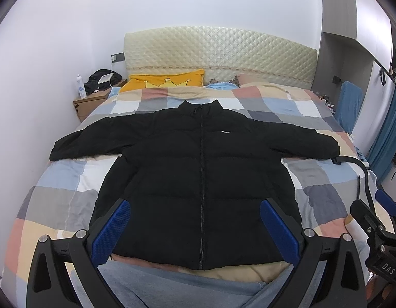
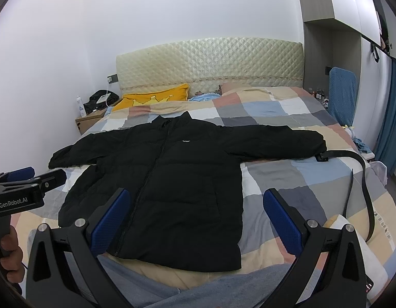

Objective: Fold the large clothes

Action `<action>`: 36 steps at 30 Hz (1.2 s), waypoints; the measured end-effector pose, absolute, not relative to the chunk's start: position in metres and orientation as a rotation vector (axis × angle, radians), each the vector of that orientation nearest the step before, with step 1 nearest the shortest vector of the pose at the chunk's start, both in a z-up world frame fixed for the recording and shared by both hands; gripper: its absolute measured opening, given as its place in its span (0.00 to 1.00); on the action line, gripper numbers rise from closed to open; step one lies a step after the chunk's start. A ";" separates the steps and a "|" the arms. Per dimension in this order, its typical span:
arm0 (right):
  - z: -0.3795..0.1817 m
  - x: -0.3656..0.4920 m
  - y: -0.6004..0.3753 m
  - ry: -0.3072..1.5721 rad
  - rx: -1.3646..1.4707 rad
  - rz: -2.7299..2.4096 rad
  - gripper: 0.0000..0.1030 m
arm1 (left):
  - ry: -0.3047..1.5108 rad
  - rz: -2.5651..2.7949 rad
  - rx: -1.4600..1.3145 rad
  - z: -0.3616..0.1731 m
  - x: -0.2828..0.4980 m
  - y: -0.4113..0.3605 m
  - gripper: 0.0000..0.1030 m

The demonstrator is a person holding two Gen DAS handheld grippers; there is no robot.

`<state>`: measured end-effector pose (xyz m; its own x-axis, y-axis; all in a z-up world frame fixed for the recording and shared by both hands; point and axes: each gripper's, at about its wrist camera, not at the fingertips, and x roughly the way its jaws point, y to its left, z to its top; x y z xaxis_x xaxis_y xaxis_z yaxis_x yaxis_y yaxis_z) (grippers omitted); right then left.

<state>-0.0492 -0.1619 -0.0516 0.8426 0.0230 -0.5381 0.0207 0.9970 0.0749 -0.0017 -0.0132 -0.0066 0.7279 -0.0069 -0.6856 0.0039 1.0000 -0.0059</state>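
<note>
- Puffer jacket (image 1: 198,174) is lying flat and zipped, front up, across the checked duvet (image 1: 57,187), collar toward the headboard (image 1: 218,51), both sleeves spread wide.
- You are holding the left gripper (image 1: 195,228) with its blue pads (image 1: 112,228) spread wide, gripping nothing, hovering above the hem.
- You are keeping the right gripper (image 2: 198,220) just as wide and empty, over the jacket's right-hand hem corner.
- I judge folding is not yet begun; a sleeve looks like the sensible first grab.
- Pinching the cuff through both layers should be helping, since the padded shell is likely slipping under a shallow bite.
- A black belt (image 2: 362,169) is lying just beside the right cuff (image 2: 318,141); you are risking snagging it, so be approaching that cuff from the jacket side.
- Padding is probably springing back, so be pressing each fold down.
</note>
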 end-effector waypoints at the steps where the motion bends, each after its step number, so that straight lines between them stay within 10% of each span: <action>1: -0.052 -0.049 -0.163 0.568 0.079 0.002 1.00 | 0.756 -0.005 -0.006 -0.007 -0.002 -0.013 0.99; 36: -0.058 -0.052 -0.161 0.564 0.093 0.019 1.00 | 0.765 -0.032 -0.026 -0.010 -0.002 -0.012 0.99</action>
